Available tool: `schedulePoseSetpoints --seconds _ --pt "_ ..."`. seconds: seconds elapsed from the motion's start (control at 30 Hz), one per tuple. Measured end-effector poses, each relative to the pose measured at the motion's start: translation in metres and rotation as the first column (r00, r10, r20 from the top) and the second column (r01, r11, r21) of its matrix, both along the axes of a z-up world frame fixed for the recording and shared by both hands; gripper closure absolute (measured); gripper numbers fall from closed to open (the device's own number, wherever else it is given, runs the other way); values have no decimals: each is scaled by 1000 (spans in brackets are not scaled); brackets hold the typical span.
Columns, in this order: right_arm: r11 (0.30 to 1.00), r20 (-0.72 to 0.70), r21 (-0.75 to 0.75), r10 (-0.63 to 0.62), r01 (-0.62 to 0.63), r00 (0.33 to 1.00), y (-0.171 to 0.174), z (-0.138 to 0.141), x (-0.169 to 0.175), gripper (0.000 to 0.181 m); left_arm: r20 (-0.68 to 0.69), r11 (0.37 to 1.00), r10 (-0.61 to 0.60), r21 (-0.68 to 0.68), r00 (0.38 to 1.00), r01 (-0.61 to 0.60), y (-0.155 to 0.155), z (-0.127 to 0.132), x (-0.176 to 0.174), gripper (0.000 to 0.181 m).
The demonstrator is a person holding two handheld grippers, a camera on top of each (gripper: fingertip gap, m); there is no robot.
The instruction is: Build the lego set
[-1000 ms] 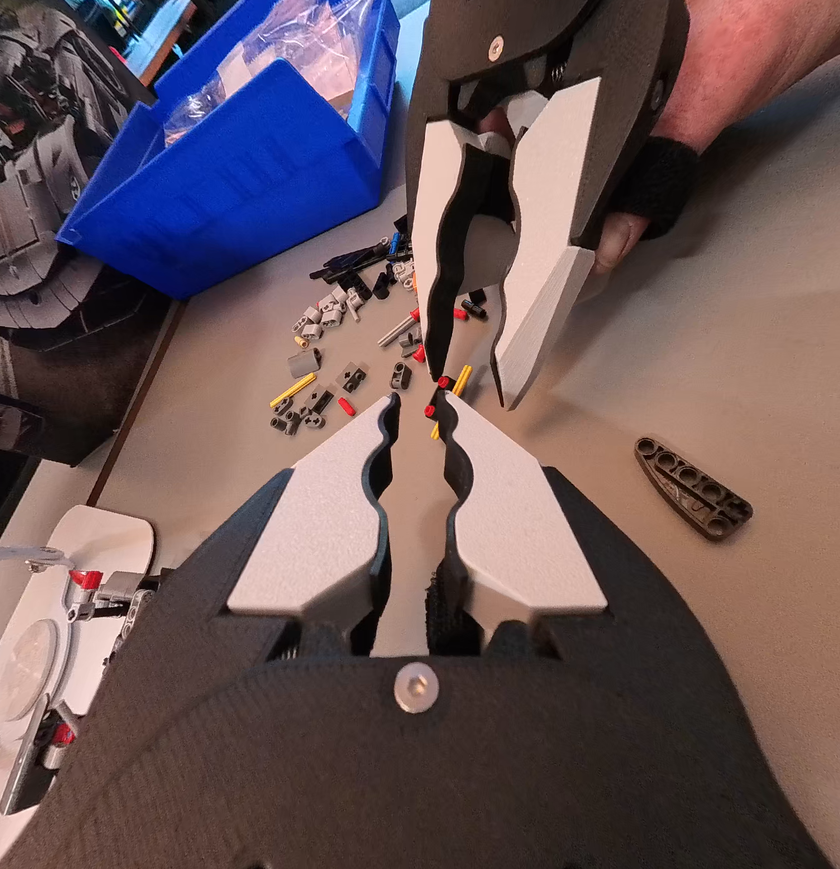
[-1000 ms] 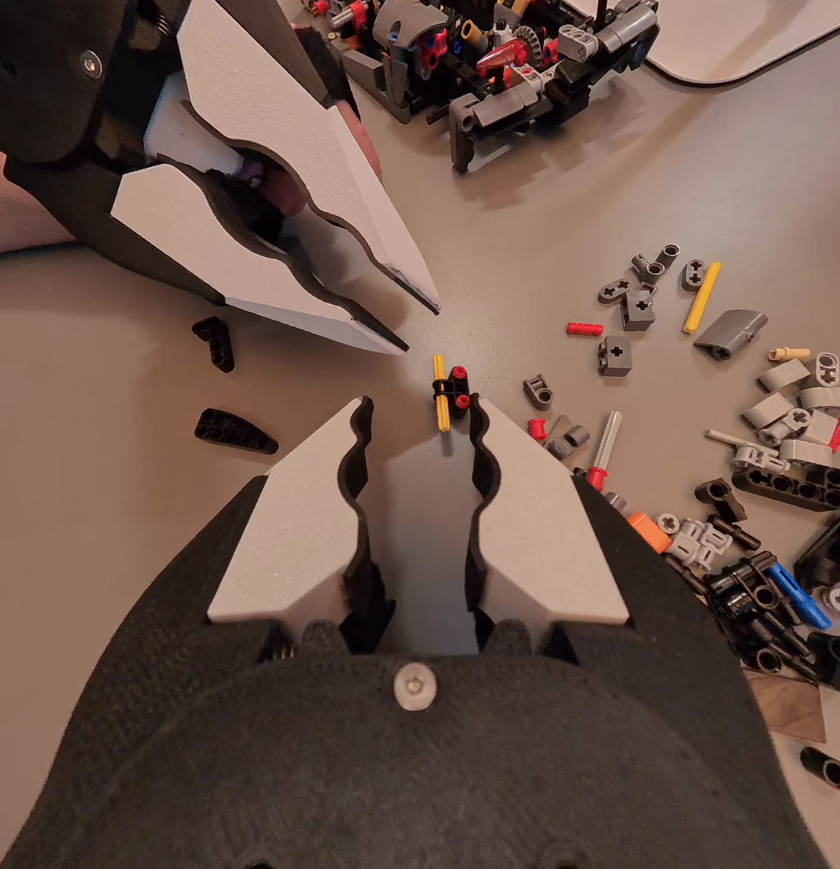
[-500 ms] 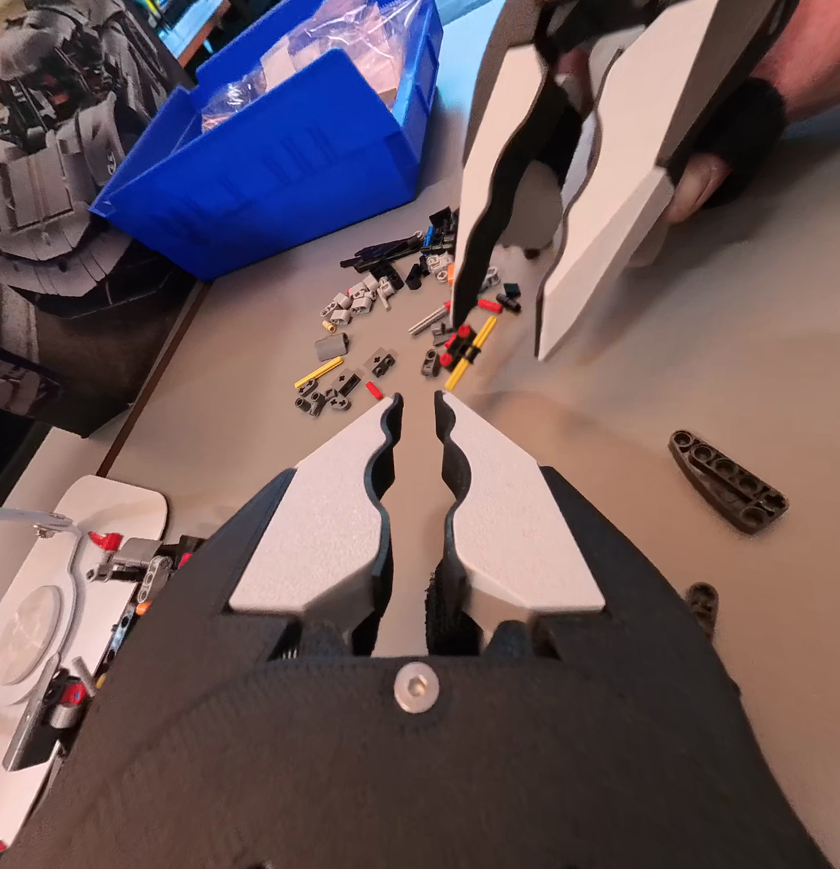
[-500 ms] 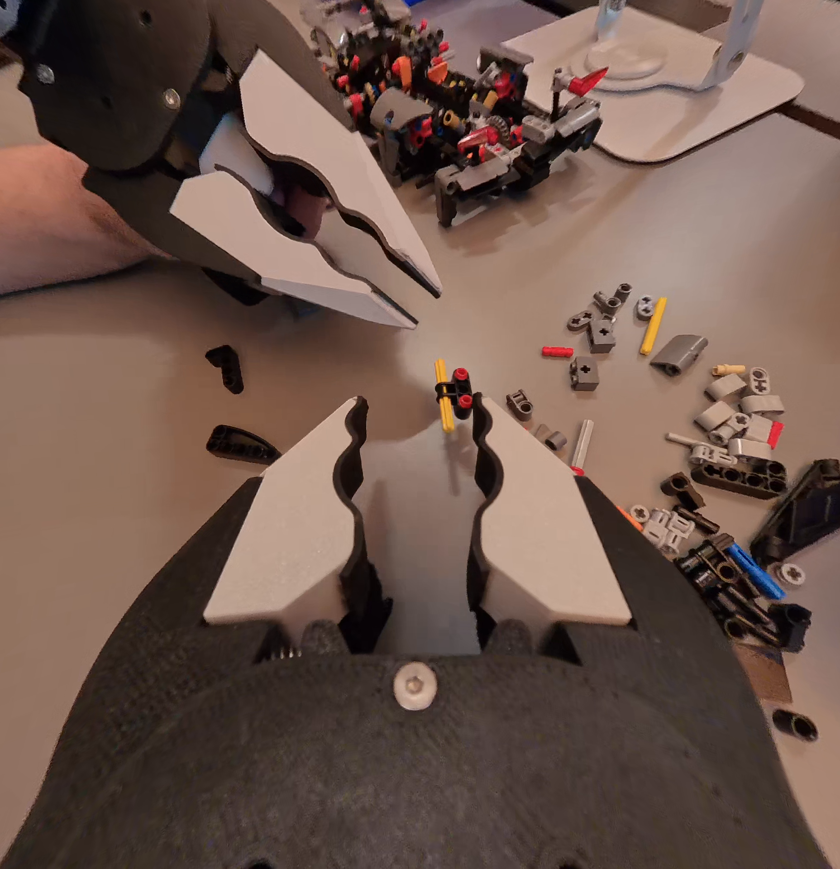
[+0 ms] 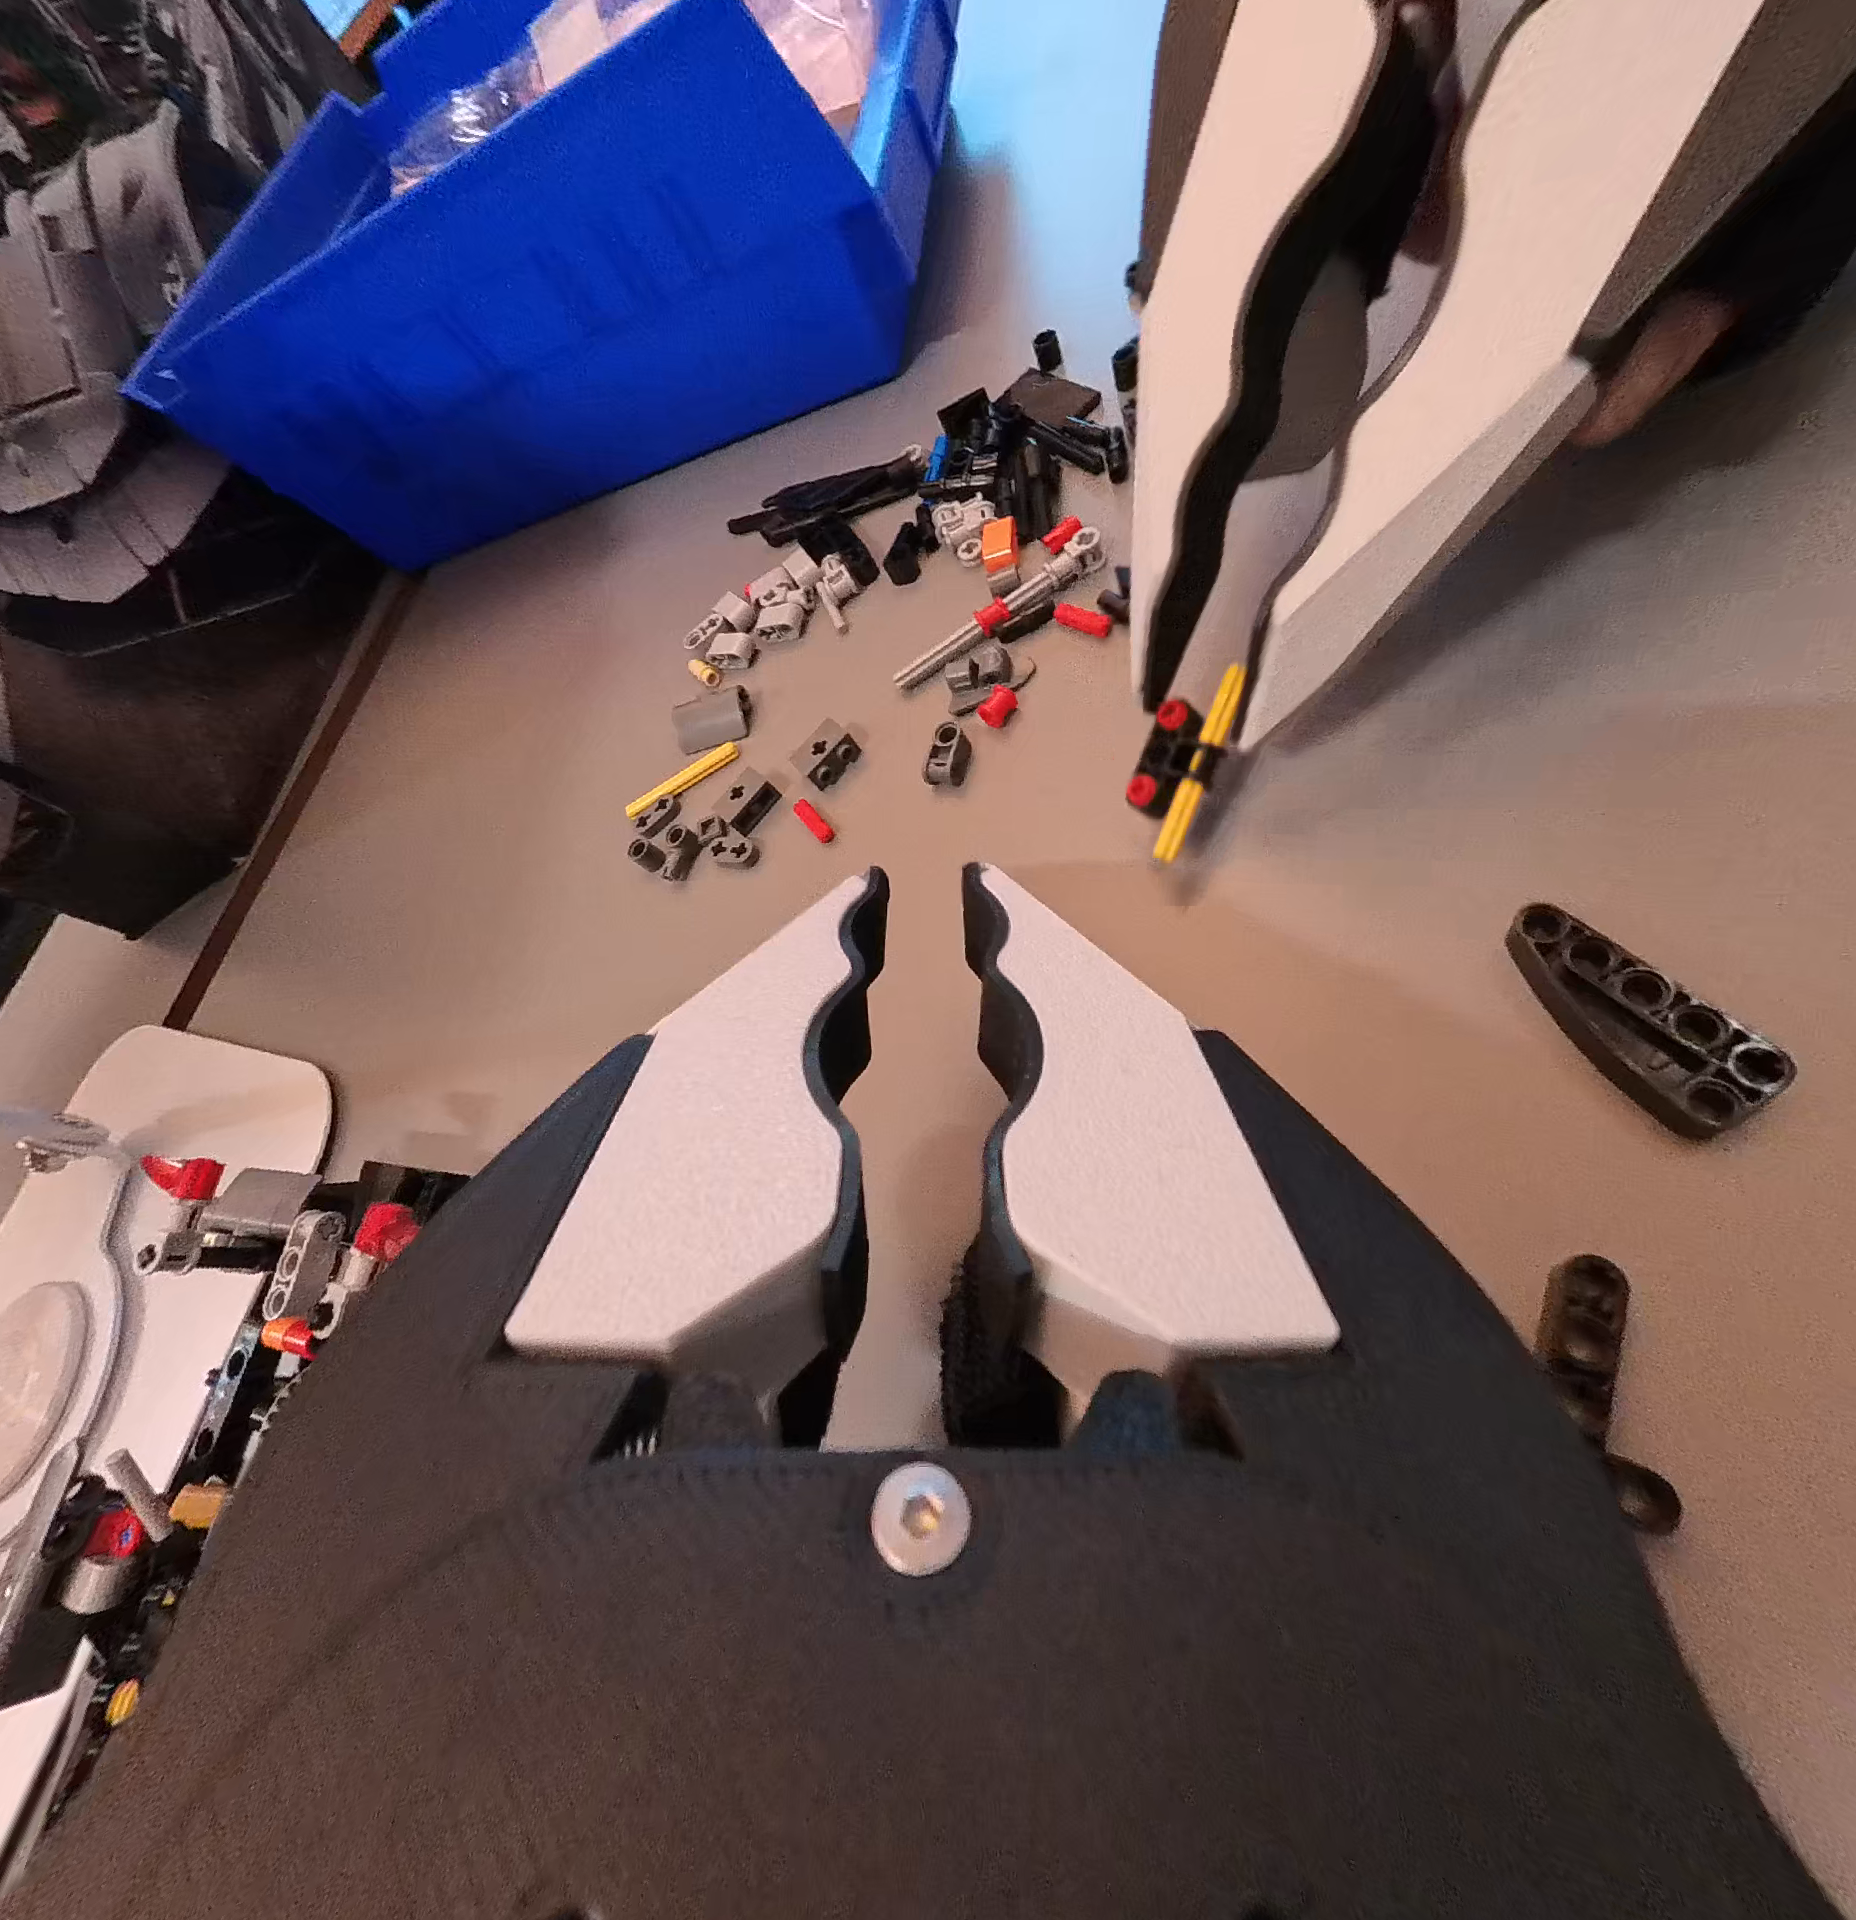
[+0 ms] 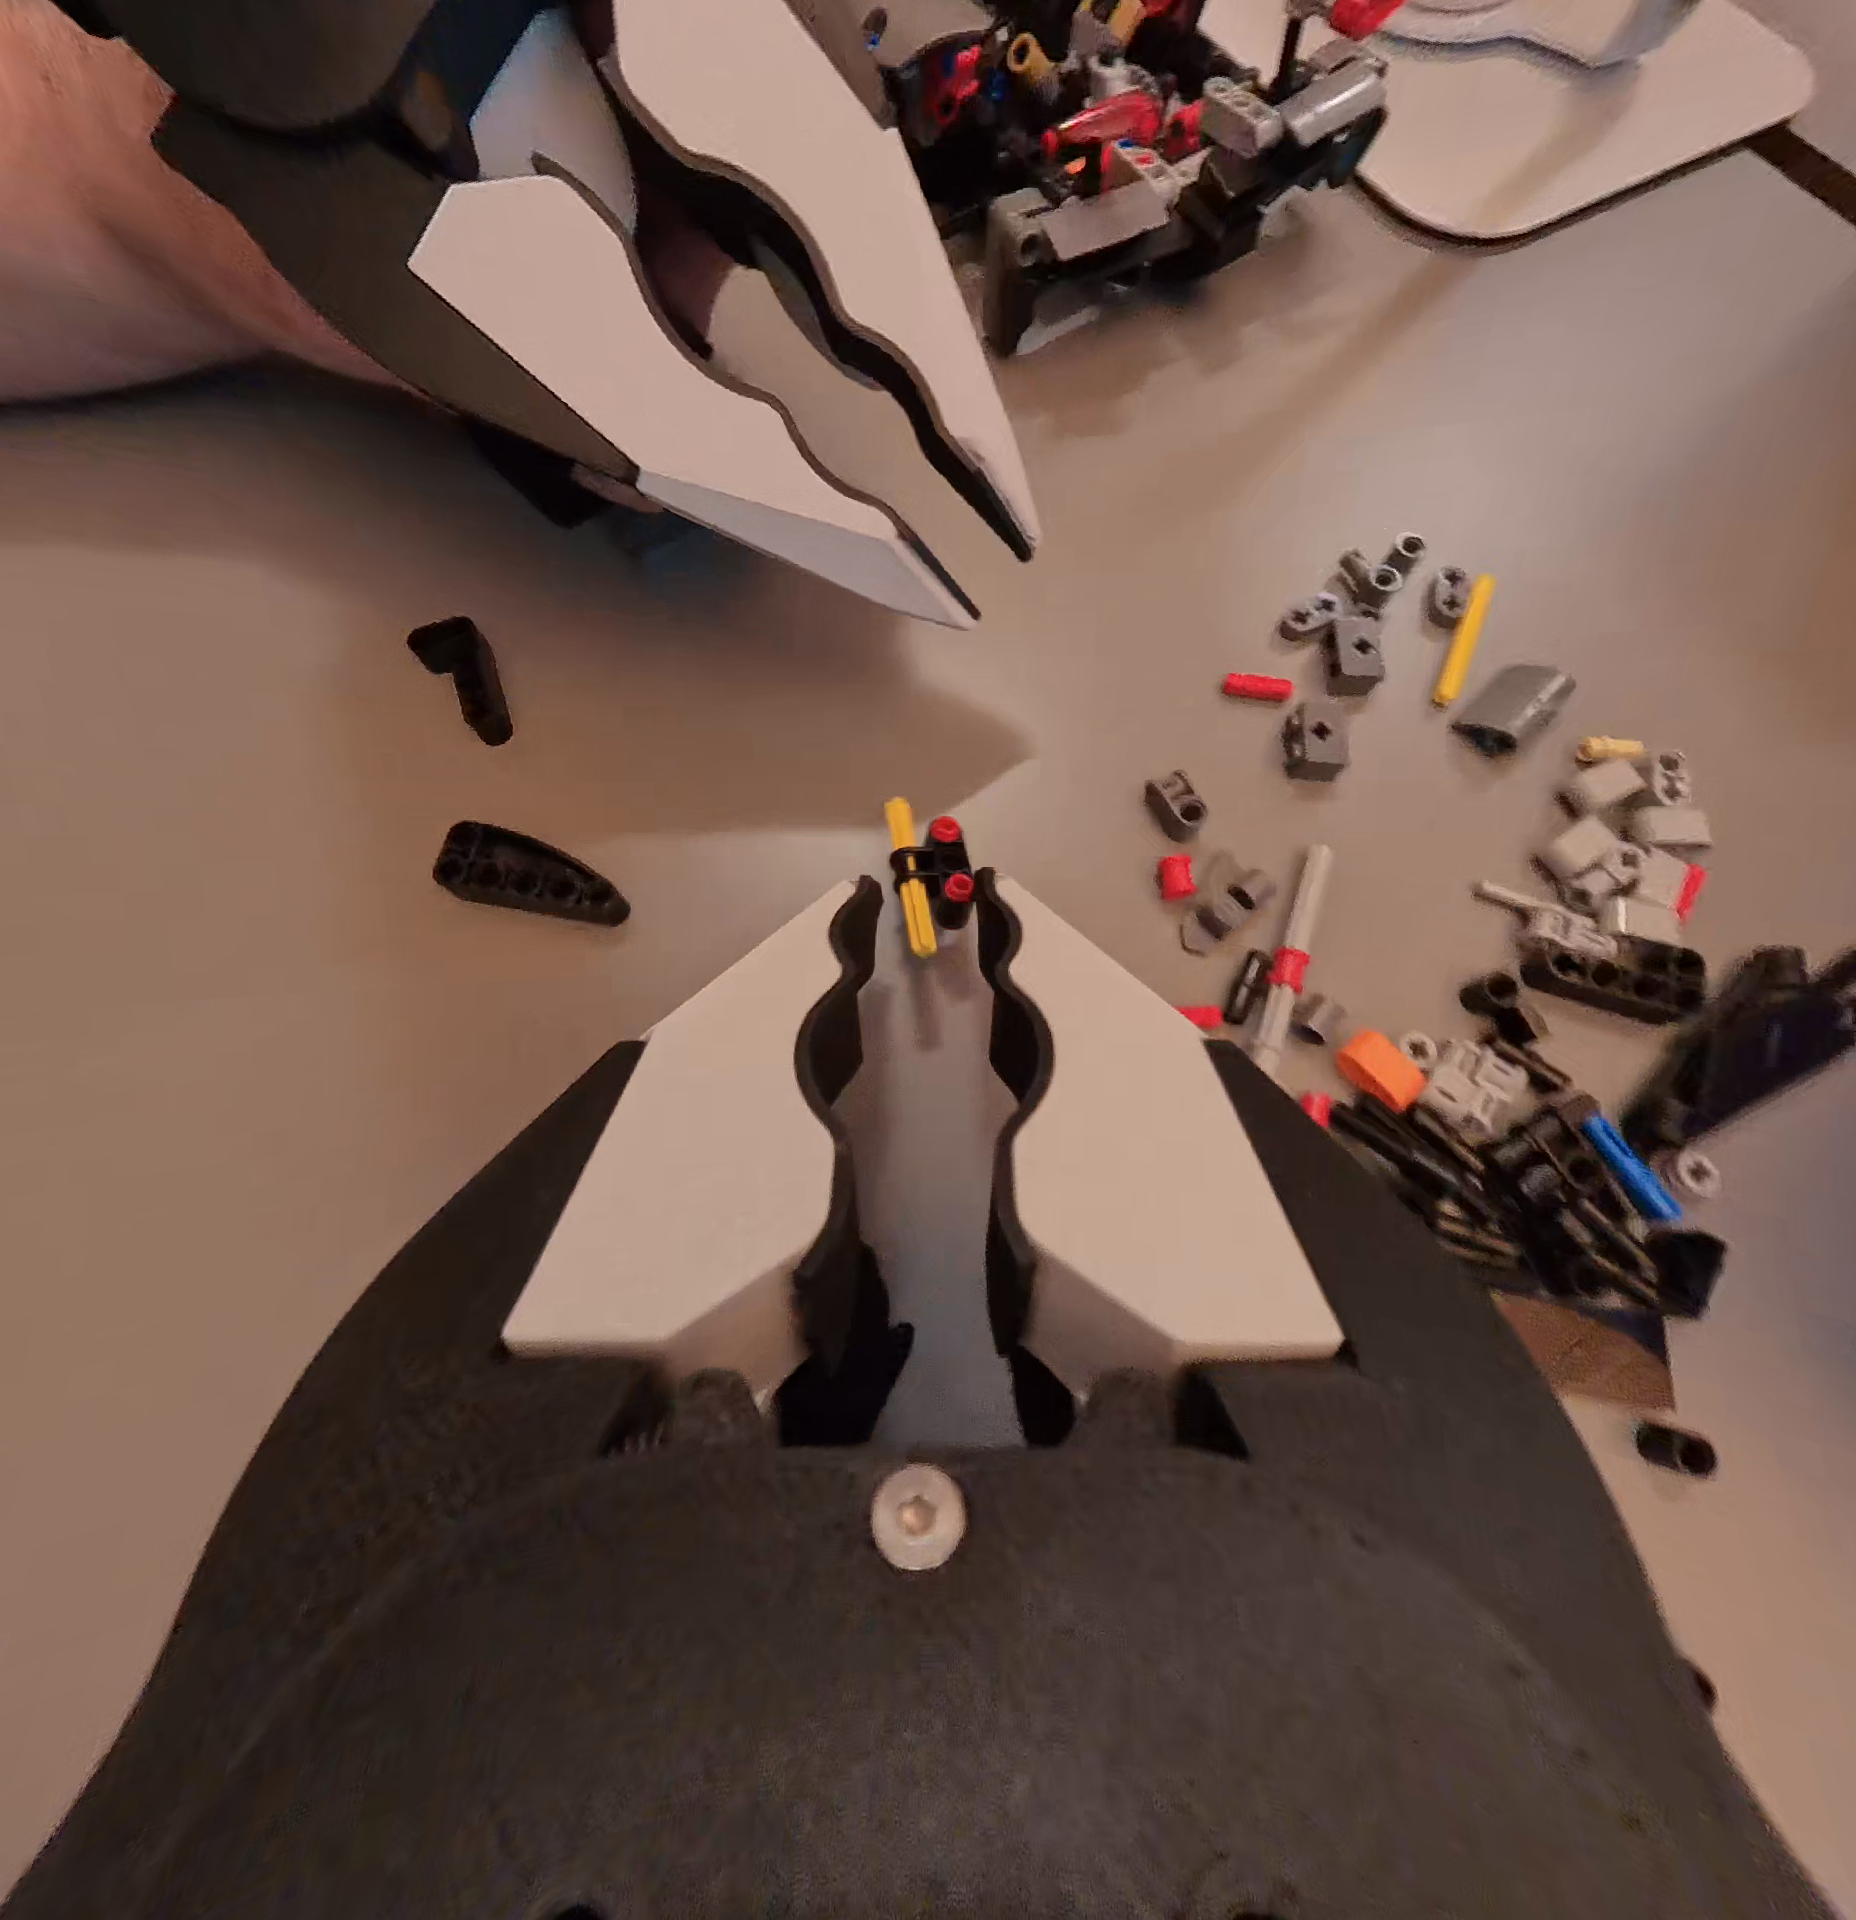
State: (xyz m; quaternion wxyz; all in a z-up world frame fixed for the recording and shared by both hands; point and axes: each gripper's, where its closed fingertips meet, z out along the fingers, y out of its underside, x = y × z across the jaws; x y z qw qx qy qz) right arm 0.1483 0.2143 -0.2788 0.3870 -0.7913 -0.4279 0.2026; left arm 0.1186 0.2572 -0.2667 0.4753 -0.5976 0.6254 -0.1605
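Right gripper [image 6: 922, 883] is closing in on the small sub-assembly [image 6: 929, 871] – black connector with red pins on a yellow axle – sitting between its jaw tips; cannot tell whether it's gripped or the jaws are just bracketing it. Left gripper [image 5: 924, 883] is hovering over the surface [image 5: 1423, 914], jaws slightly parted, holding nothing. Loose parts pile [image 6: 1526, 935] is lying right of it, partly built model [image 6: 1132, 135] sitting beyond.

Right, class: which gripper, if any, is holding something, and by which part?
The right gripper appears to pinch the small black connector piece across its sides, yellow axle through it, at the fingertips. The left gripper is open and empty.
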Motion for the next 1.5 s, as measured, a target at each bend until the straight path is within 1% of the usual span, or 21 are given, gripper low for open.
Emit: schedulePoseSetpoints --seconds 0.07,0.13,0.2,0.23,0.3,0.4,0.47,0.53,0.57,0.63,0.73,0.8,0.87,0.93,1.0,1.17,1.23,1.27,1.37,1.43,1.5 --pt "1000 2 -8 19 -19 1000 0 -2 -9 170 7 999 -38 -25 999 38 -6 1 0 166" --pt "1000 5 -5 23 -23 1000 2 -3 -13 172 -4 995 -93 -37 996 92 -14 1 0 163" --pt "999 -13 -2 33 -33 999 2 -1 -17 179 -50 987 -138 -92 989 133 -24 -8 -2 155" --pt "999 -21 2 38 -38 999 2 0 -19 179 -72 987 -147 -79 987 141 -25 -11 -2 155" --pt "999 -10 -7 43 -43 999 1 -2 -19 180 -100 980 -184 -90 978 175 -31 -15 -5 155" --pt "997 -13 -17 70 -70 997 -5 -5 -23 180 -68 966 -239 -118 969 230 -42 -11 -2 157" --pt "996 10 -14 85 -85 996 -6 -9 -25 181 -104 967 -243 -97 964 234 -44 -15 2 158" --pt "994 2 -7 111 -111 994 -9 -8 -29 181 -158 958 -283 -96 946 270 -53 -25 4 165" --pt "994 -6 0 113 -113 994 -8 -6 -31 181 -172 955 -292 -104 941 278 -56 -28 5 164" --pt "993 -6 -14 116 -117 993 -7 -6 -31 181 -183 957 -287 -102 940 273 -56 -29 6 165" --pt "991 20 -47 128 -127 992 -7 -5 -28 171 -168 961 -272 -99 948 258 -53 -25 7 170" --pt "992 47 -46 121 -118 992 -1 -1 -25 171 -157 970 -242 -76 958 232 -47 -21 7 170" --pt "982 53 -84 173 -168 983 -4 0 -27 170 -156 972 -230 -79 961 220 -44 -22 7 171" --pt "967 81 -141 225 -212 971 -10 -5 -28 168 -152 972 -227 -102 962 213 -43 -25 6 172" --pt "967 96 -130 234 -221 968 -8 -3 -26 169 -148 972 -222 -106 964 208 -41 -25 5 172" --pt "964 79 -151 231 -218 970 -11 -4 -27 162 -138 970 -221 -134 966 203 -40 -26 2 168" --pt "963 61 -159 230 -218 971 -13 -4 -27 158 -142 970 -220 -139 965 201 -39 -27 1 162" --pt "965 63 -154 226 -215 972 -13 -4 -26 159 -144 970 -218 -140 965 198 -38 -28 0 159" --pt "963 52 -144 236 -226 970 -16 -5 -27 162 -151 973 -214 -124 965 196 -37 -28 0 163" --pt "964 47 -147 229 -220 972 -17 -5 -26 159 -152 967 -242 -124 958 224 -43 -28 3 164" --pt "964 21 -137 232 -227 973 -17 -3 -27 159 -155 969 -241 -101 958 227 -43 -27 5 158"
